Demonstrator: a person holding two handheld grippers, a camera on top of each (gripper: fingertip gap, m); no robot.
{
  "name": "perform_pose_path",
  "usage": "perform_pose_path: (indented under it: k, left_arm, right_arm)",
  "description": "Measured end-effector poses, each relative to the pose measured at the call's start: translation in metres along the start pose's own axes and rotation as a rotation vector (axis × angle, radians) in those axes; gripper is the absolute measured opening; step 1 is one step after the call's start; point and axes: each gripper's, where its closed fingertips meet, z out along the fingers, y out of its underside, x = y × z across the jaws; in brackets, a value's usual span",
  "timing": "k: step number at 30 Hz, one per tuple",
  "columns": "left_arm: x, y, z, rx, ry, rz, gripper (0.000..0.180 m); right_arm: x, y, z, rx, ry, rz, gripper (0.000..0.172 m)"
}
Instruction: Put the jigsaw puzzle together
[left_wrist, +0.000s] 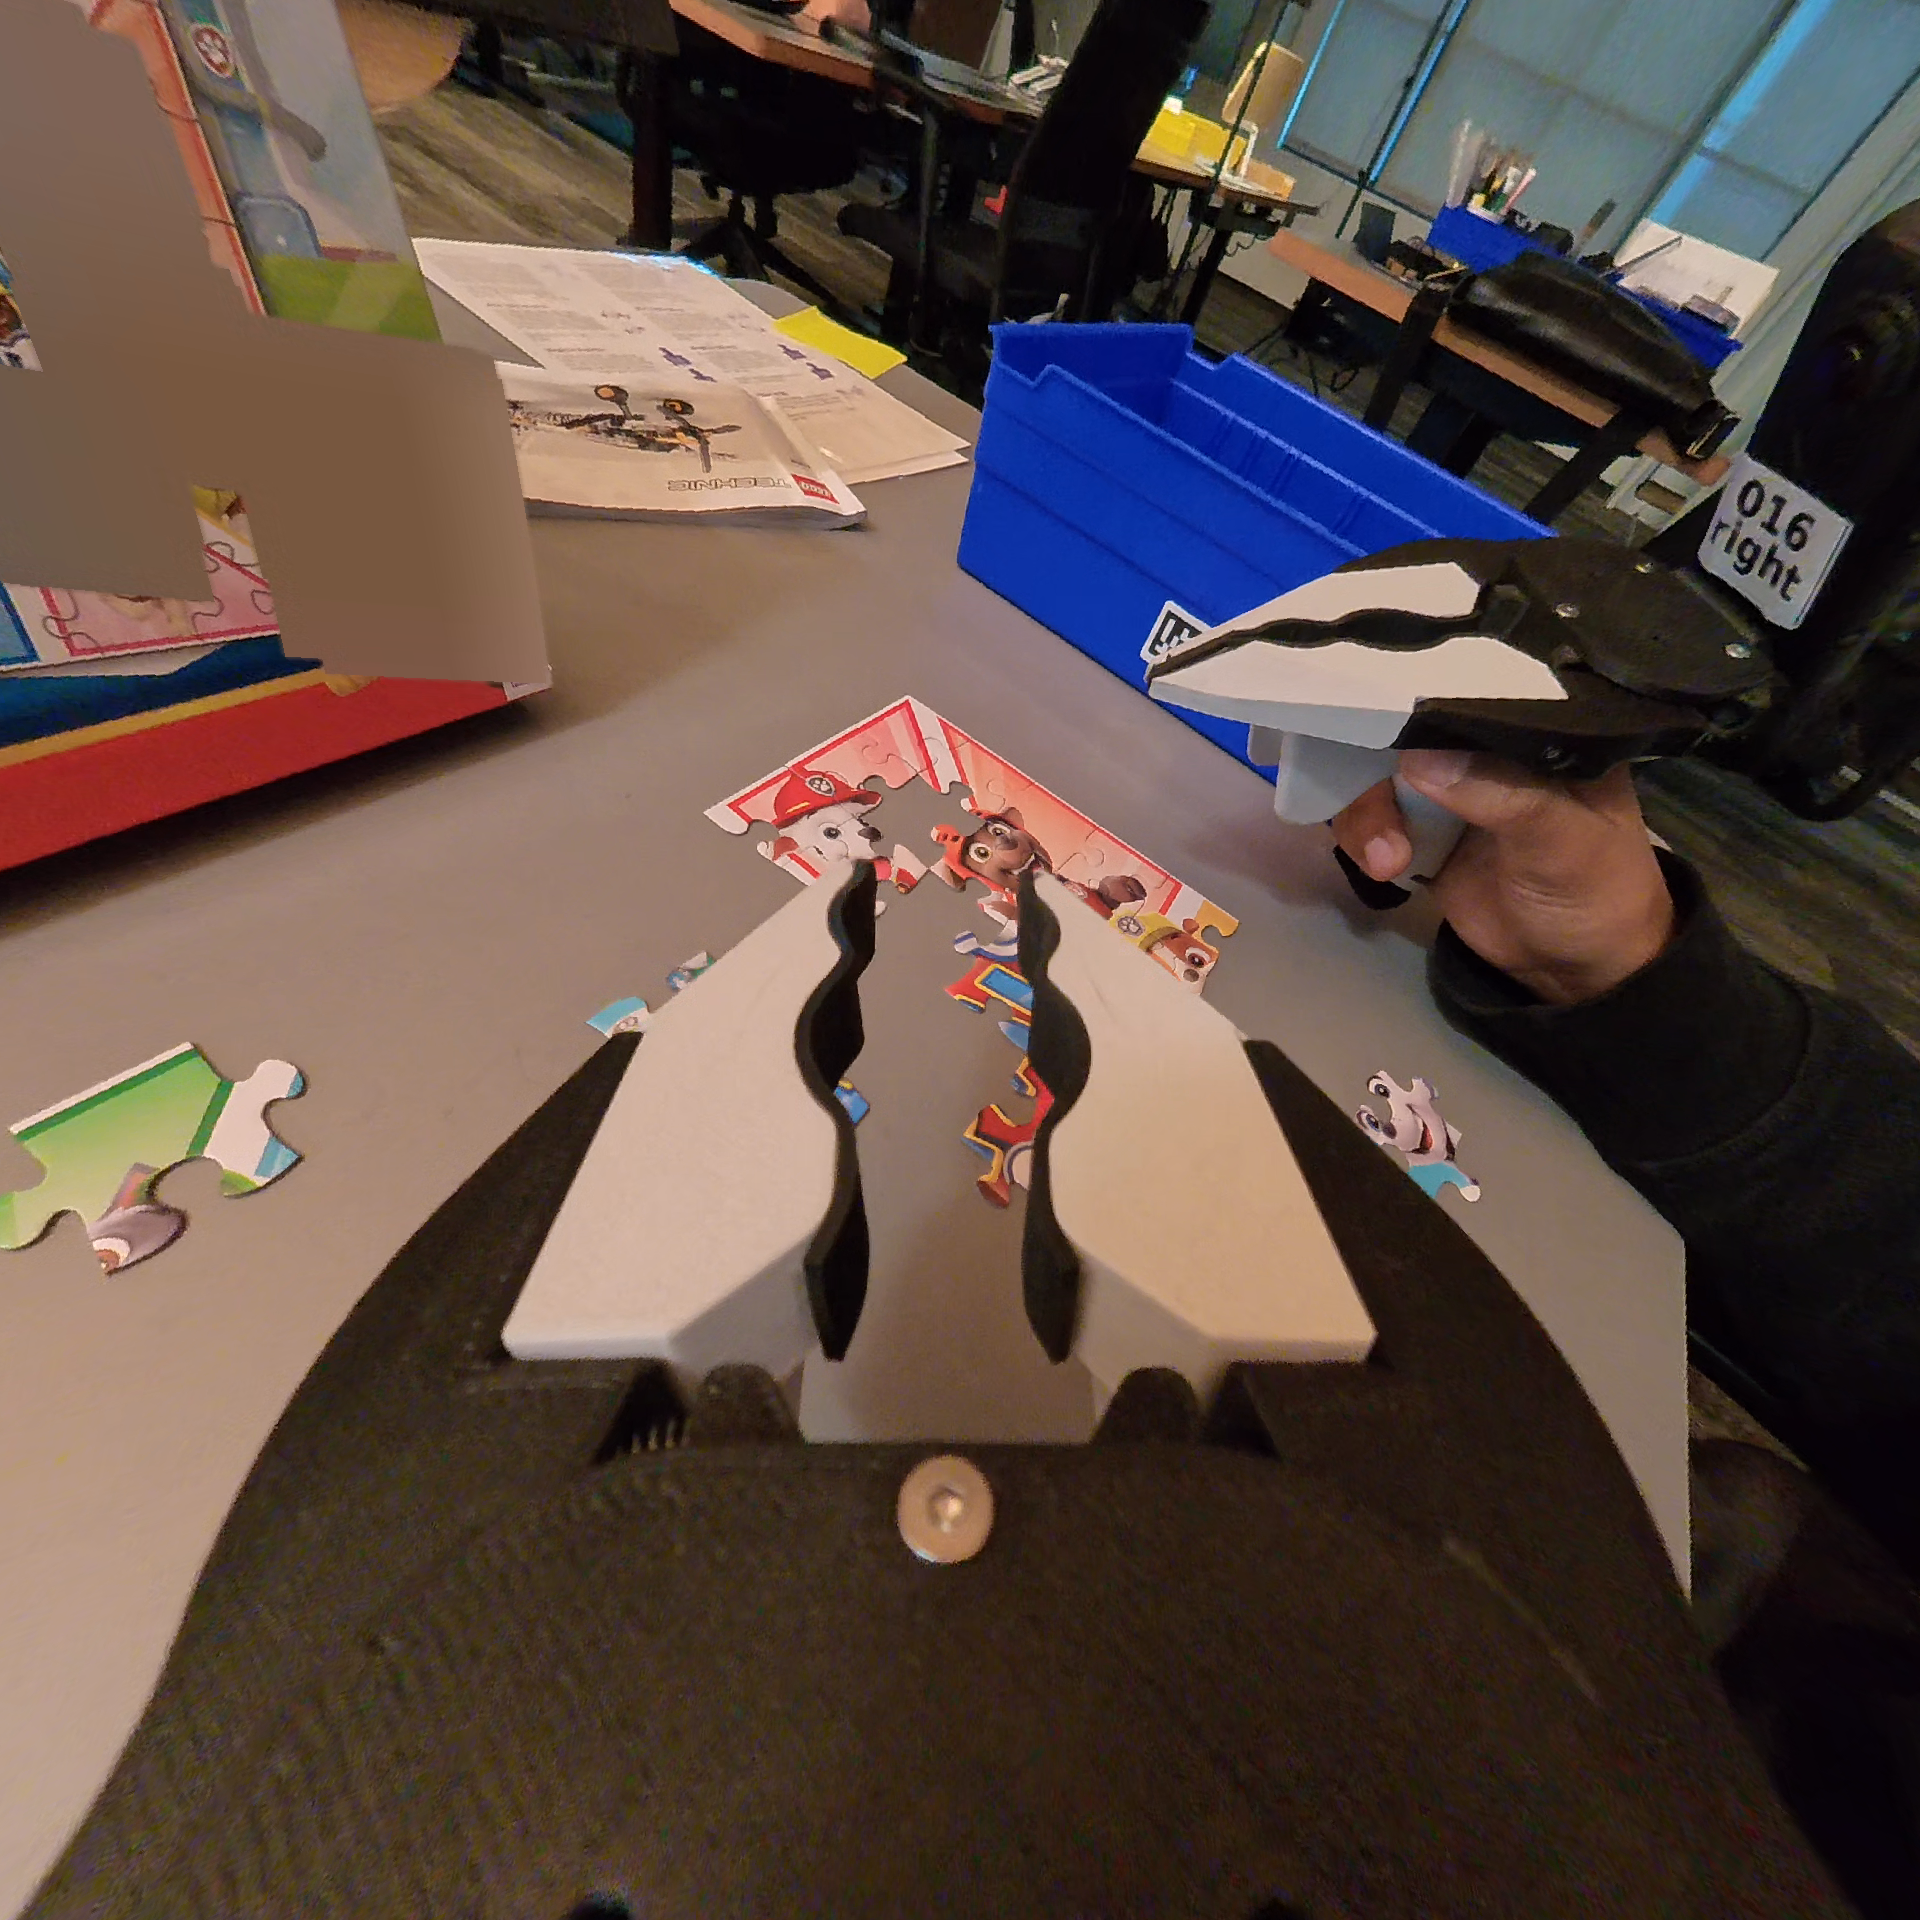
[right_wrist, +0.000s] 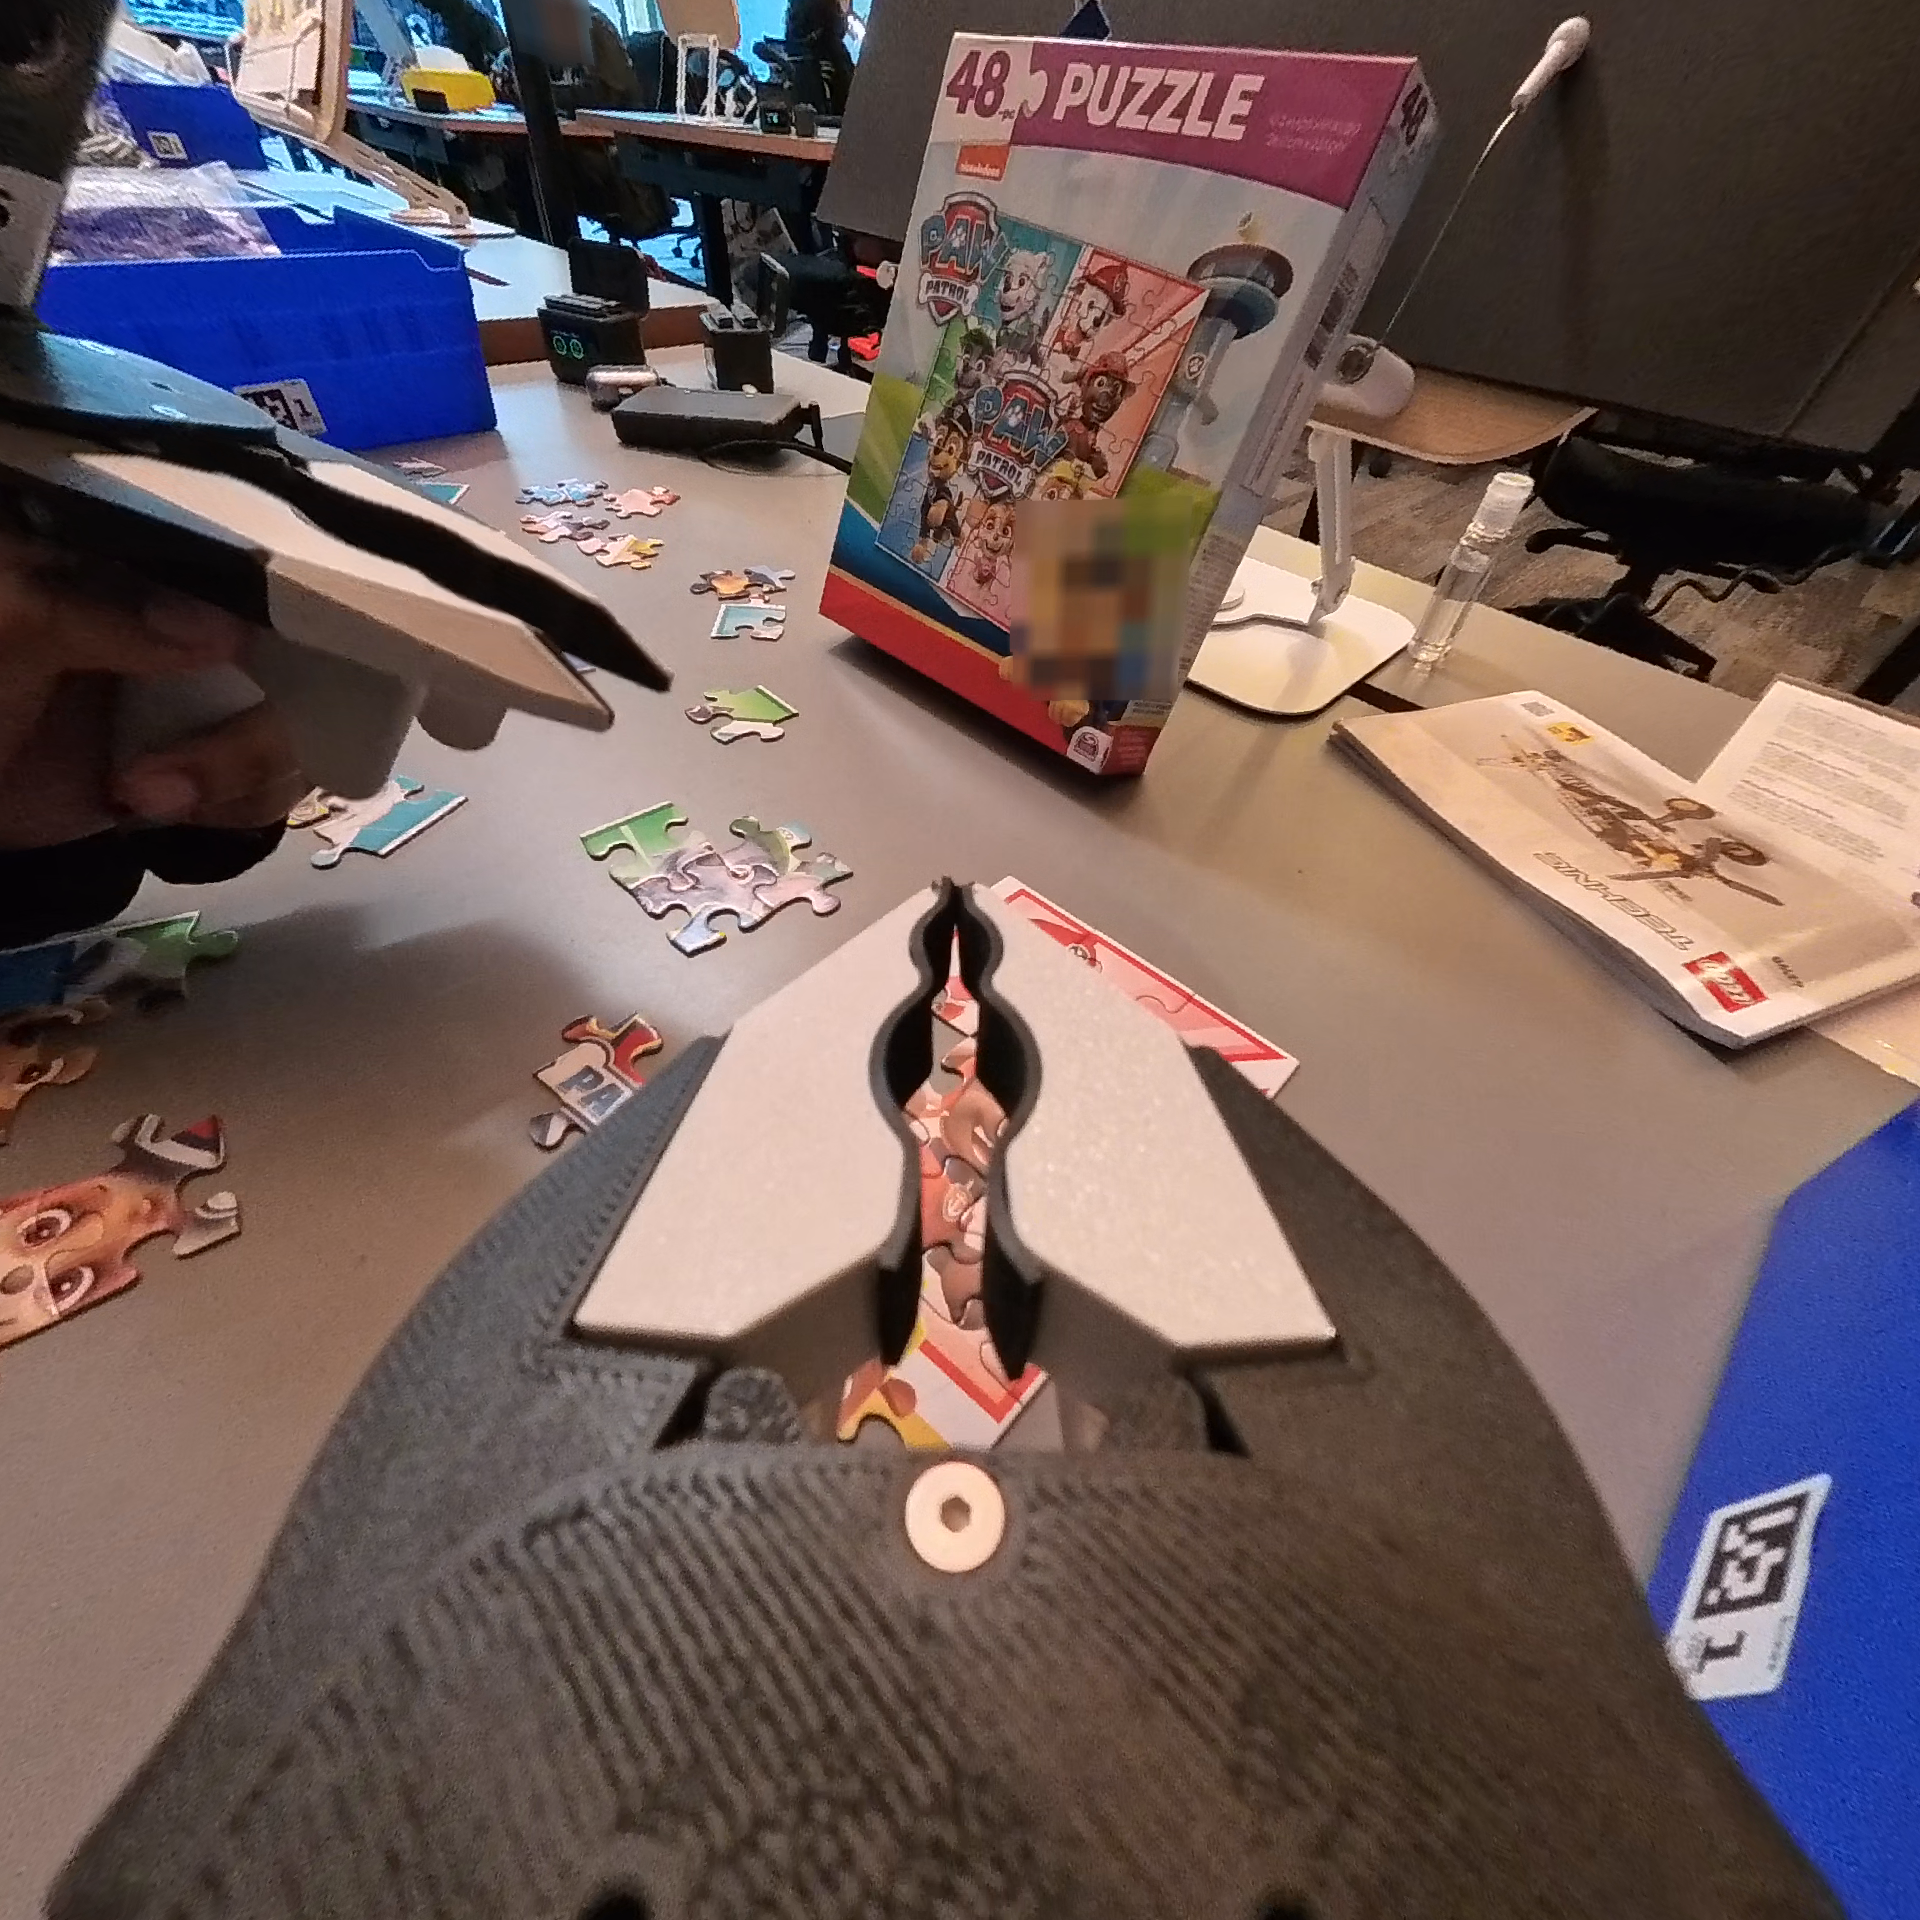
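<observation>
Left wrist camera is looking low over the grey table (left_wrist: 623, 665), facing the blue bin (left_wrist: 1195, 468). Right wrist camera is facing the puzzle box (right_wrist: 1101, 395). Both are sharing the joined puzzle section (left_wrist: 997, 821).
</observation>
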Motion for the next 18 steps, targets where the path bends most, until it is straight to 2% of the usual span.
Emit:
perform_pose_path:
  k: [9,18]
  left_arm:
    - [-0.012,-0.012,-0.009,0.067,-0.088,0.026,0.028]
    - [-0.026,-0.017,-0.017,0.112,-0.128,-0.047,0.036]
  right_arm:
    - [0.0,0.0,0.001,-0.004,0.0,-0.004,0.0]
    - [-0.001,0.002,0.002,-0.012,0.002,-0.014,0.0]
